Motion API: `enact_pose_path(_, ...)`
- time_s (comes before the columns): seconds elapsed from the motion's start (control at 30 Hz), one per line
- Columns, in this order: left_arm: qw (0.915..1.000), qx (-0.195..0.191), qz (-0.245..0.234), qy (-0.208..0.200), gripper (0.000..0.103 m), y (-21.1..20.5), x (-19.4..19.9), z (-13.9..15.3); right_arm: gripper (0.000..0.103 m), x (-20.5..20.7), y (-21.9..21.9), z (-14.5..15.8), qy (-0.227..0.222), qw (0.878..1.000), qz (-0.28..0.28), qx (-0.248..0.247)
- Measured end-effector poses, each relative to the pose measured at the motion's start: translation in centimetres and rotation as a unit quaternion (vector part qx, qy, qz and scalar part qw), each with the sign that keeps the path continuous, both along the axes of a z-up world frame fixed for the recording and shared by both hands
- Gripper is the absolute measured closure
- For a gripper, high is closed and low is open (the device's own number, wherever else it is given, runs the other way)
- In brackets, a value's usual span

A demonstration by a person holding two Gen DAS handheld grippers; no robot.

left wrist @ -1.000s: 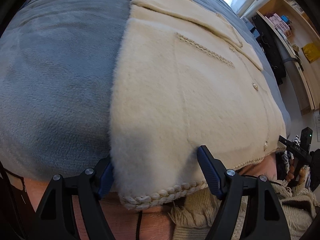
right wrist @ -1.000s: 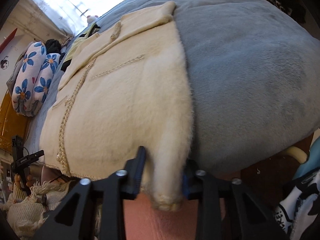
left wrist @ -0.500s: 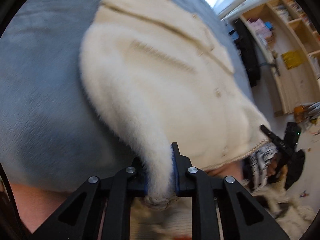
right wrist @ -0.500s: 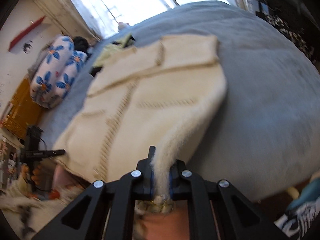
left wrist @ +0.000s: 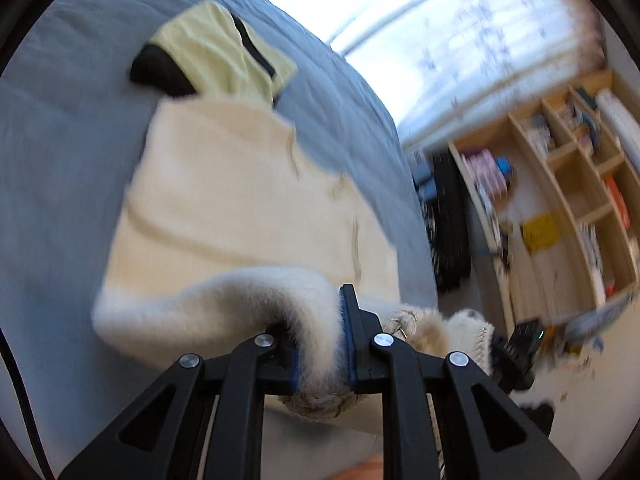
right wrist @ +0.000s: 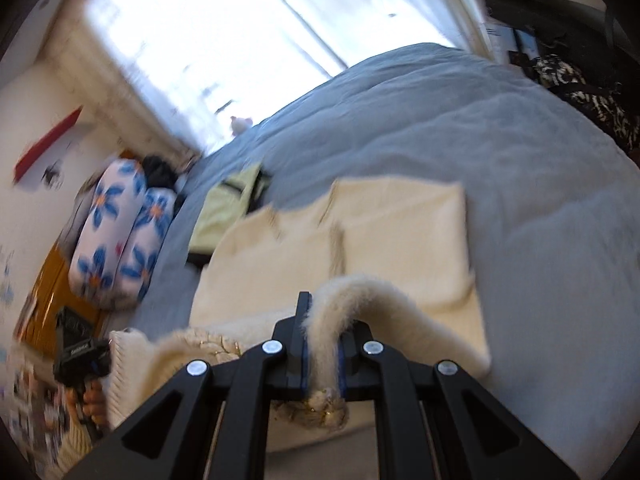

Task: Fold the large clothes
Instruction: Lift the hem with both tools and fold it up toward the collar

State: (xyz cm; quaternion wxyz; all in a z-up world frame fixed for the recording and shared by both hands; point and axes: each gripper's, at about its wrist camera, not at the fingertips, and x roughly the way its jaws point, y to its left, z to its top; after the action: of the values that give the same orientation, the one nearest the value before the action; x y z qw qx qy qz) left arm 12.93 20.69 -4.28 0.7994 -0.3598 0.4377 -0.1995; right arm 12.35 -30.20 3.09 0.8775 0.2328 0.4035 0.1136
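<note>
Two black grippers each pinch the braided hem of a fluffy cream knitted cardigan (left wrist: 240, 200) lying on a grey-blue bed (left wrist: 72, 128): the left gripper (left wrist: 322, 354) clamps one corner, the right gripper (right wrist: 322, 364) the other, lifted above the bed; wooden shelves (left wrist: 560, 184) beside the bed hold blurred books and boxes.

Left gripper (left wrist: 322, 344), black with blue pads, at 6 o'clock, jaws pinched tight on the braided hem of a cream fluffy coat (left wrist: 224, 208). Lifted hem arches toward 9 o'clock; the rest of the coat lies flat on a grey-blue fleece blanket (left wrist: 60, 152). Pale yellow garment with black trim (left wrist: 216, 52) at 11 o'clock, touching the coat's far edge. Wooden cubby shelf (left wrist: 568, 184) at 3 o'clock, blurred. Second black gripper (left wrist: 516, 352) at 4 o'clock beside the hem; its jaws unreadable.
</note>
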Motion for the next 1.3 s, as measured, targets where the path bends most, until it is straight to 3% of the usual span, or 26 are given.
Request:
enact_pose_path(0.17,0.9986,0.012,0.051,0.003,0.085,2.9,8.4,-0.1,0.089,8.2,-1.7,-2.1,0.04,0.997,-0.064,-0.013)
enact_pose_path(0.3,0.9963,0.016,0.038,0.075,0.075,3.5,13.4,-4.7,0.065,11.7,-3.1,-6.0,0.081,0.994,-0.073,-0.012)
enact_pose_path(0.37,0.9914,0.072,0.053,0.096,0.044,3.7,14.4,-6.3,0.062,12.5,-3.5,-7.8,0.095,0.993,-0.074,-0.012)
enact_pose_path(0.47,0.9924,0.063,0.058,0.088,0.033,4.3,15.1,-7.3,0.062,12.9,-4.4,-9.8,0.111,0.991,-0.07,0.003)
enact_pose_path(0.57,0.9922,0.064,0.066,0.083,0.031,5.2,15.9,-7.7,0.062,13.1,-4.4,-10.5,0.11,0.991,-0.067,-0.025)
enact_pose_path(0.7,0.9857,0.144,0.042,0.077,0.031,4.9,16.9,-8.2,0.062,14.4,-3.4,-11.0,0.104,0.989,-0.045,-0.093)
enact_pose_path(0.87,0.9755,0.211,-0.004,0.062,0.031,4.5,17.3,-9.4,0.062,17.0,-3.2,-12.3,0.105,0.985,-0.033,-0.13)
enact_pose_path(1.07,0.9602,0.273,-0.038,0.046,0.031,3.1,19.0,-10.1,0.062,19.4,-3.5,-13.9,0.114,0.984,-0.016,-0.138)
enact_pose_path(1.23,0.9569,0.284,-0.054,0.031,0.031,2.6,20.3,-10.5,0.062,20.5,-3.7,-14.7,0.11,0.988,0.006,-0.11)
enact_pose_path(1.3,0.9551,0.288,-0.064,0.024,0.031,1.9,20.9,-10.7,0.062,21.0,-3.3,-14.9,0.107,0.987,0.014,-0.119)
